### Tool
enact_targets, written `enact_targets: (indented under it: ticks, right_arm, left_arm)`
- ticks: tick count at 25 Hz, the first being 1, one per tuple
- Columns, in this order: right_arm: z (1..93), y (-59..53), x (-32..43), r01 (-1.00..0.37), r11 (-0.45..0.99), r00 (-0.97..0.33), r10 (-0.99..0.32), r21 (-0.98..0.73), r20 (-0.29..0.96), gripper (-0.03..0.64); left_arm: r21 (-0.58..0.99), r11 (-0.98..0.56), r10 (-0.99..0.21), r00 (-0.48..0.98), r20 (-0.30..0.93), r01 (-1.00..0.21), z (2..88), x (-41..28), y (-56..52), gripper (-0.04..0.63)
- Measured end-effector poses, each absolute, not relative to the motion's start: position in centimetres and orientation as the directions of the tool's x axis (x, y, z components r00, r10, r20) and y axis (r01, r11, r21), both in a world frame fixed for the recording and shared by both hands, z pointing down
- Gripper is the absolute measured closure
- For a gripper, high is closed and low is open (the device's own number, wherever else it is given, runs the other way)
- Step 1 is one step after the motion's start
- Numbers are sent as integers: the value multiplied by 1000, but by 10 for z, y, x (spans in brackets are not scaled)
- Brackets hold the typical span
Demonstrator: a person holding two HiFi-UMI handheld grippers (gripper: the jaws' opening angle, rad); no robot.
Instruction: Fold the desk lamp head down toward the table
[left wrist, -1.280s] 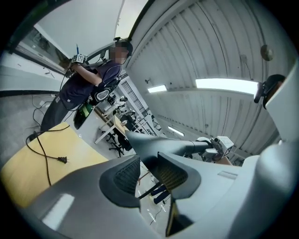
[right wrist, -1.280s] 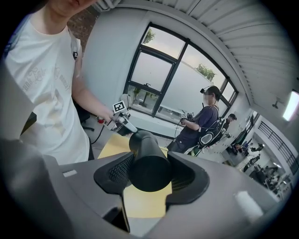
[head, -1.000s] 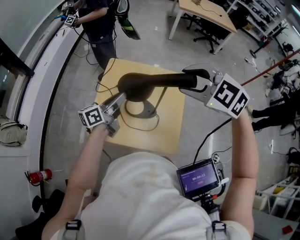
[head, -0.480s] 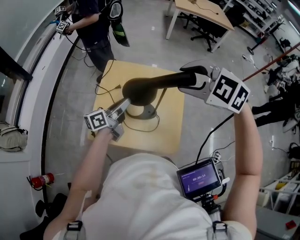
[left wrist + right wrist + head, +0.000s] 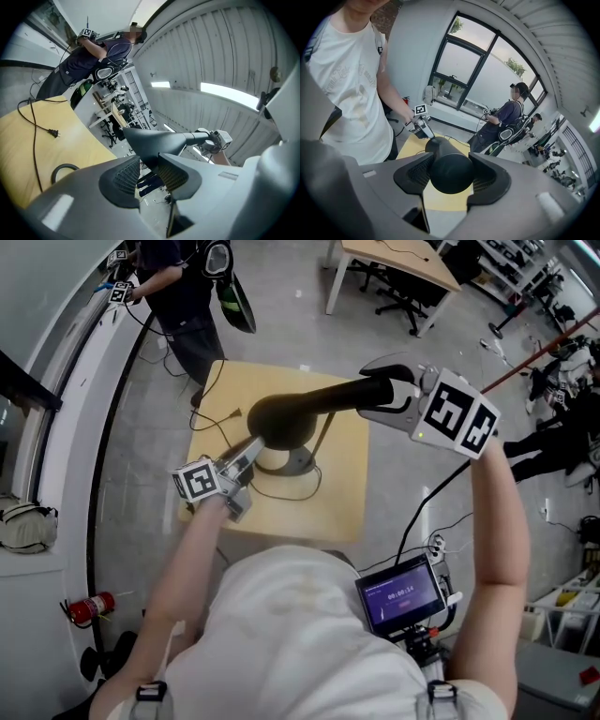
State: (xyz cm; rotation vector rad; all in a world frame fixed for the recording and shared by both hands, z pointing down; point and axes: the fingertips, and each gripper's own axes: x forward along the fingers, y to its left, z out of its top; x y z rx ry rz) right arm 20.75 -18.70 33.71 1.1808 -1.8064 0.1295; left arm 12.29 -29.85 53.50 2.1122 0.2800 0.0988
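Gripping narrow rear of desk lamp head with right gripper; pinching its wide front rim with left gripper. Little change from 1 s ago: still near level above base on table; fold barely begun.

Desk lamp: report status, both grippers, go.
Both shut on lamp head: left gripper at wide end, right gripper at narrow end. Head raised above table, not folded down. Loose cord on table, nothing blocking.
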Motion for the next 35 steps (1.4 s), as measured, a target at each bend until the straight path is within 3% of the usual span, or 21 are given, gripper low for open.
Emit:
enact_targets:
  ticks: [7, 14, 20, 22, 24, 28, 35]
  right_arm:
    - [335, -190, 213, -787, 431, 1, -714, 441, 700, 327]
    - [301, -178, 227, -876, 153, 120, -849, 457, 514, 313]
    - [298, -123, 235, -911, -183, 310, -896, 371, 318, 454]
    - [299, -102, 232, -921, -259, 332, -912, 291, 240, 499]
    - [307, -86, 223, -940, -286, 317, -932, 185, 175, 591]
    - [354, -58, 196, -967, -254, 254, -960, 16, 117, 606]
    - [451, -32, 163, -966, -205, 182, -972, -159, 151, 606]
  left_arm:
    - [723, -683, 244, 965, 98, 100, 537, 115, -309, 446]
    - [583, -812, 105, 989, 106, 23, 500, 80, -353, 469]
    - [385, -922, 81, 994, 74, 46, 461, 62, -337, 539]
    - [343, -937, 102, 992, 70, 72, 456, 60, -320, 559]
    - [317, -942, 138, 988, 66, 111, 455, 56, -301, 591]
    - [311, -940, 171, 982, 76, 140, 460, 47, -264, 594]
    - [374, -923, 146, 979, 141, 84, 491, 34, -205, 594]
